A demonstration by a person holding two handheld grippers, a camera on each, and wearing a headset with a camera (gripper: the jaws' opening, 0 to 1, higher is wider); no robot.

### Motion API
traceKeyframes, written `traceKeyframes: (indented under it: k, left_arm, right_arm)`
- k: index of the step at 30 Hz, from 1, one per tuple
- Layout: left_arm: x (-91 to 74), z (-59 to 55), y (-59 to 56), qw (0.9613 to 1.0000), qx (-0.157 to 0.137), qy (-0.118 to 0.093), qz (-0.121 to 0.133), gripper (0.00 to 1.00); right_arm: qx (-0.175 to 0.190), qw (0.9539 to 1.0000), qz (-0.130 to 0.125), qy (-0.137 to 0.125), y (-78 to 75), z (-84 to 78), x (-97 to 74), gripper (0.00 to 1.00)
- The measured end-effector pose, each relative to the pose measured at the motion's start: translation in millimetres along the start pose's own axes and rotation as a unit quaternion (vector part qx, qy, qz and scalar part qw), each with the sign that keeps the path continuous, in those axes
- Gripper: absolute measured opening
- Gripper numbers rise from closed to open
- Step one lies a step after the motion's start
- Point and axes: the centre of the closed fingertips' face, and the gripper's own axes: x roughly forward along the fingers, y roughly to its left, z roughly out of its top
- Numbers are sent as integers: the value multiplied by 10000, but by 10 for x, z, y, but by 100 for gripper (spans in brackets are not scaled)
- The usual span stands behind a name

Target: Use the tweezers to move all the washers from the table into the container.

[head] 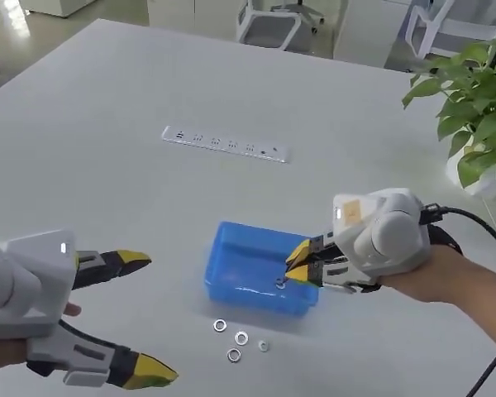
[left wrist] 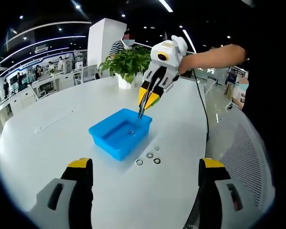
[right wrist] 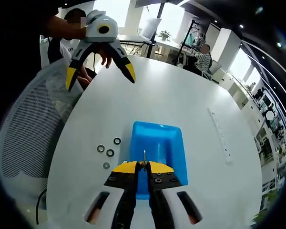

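A blue container (head: 231,252) sits on the white table, also seen as the blue container (left wrist: 105,136) and blue container (right wrist: 171,138). My right gripper (head: 300,263) is shut on thin tweezers (right wrist: 144,155), whose tip hangs over the container's inside. A washer (head: 281,284) shows at that tip; a washer (left wrist: 130,131) lies on the container floor. Whether the tweezers hold one I cannot tell. Several washers (head: 241,337) lie on the table just in front of the container, seen too as washers (left wrist: 149,155) and washers (right wrist: 110,153). My left gripper (head: 150,318) is open over the table, left of the container.
A white power strip (head: 226,143) lies farther back on the table. A potted plant (head: 478,107) stands at the right edge. The right gripper's black cable (head: 479,227) trails along the arm. A mesh chair (right wrist: 24,143) stands beside the table.
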Motion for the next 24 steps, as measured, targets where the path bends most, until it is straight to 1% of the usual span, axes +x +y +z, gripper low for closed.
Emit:
traceKeyframes:
  k: [5,6,10,16,20,23,24]
  left_arm:
    - [21,37,-10,10000,38,-23,-1,95]
    - [31,48,-17,10000,61,-18,-19,94]
    - [70,100,-49,9999,114,-38,-73,92]
    - [121,162,-86,9997,162,-75,-138,90]
    - [150,199,-116,9996,213,-68,-189,83]
    - [182,249,-155,9991,306,-46,-280,72]
    - [197,282,-166,9989,342,-63,-306,69]
  right_arm:
    - [-85,9999,96,-17,115,59,-15,8]
    - [-88,9999,100,-19,124,63,-13,8]
    - [-104,9998,179,-31,240,80,-2,8]
    - [-73,9996,284,-9,379,29,45,8]
    - [-58,9995,322,18,445,-14,91,8]
    - [-54,9993,379,46,503,-46,138,8]
    - [-51,9992,404,57,525,-54,158,8]
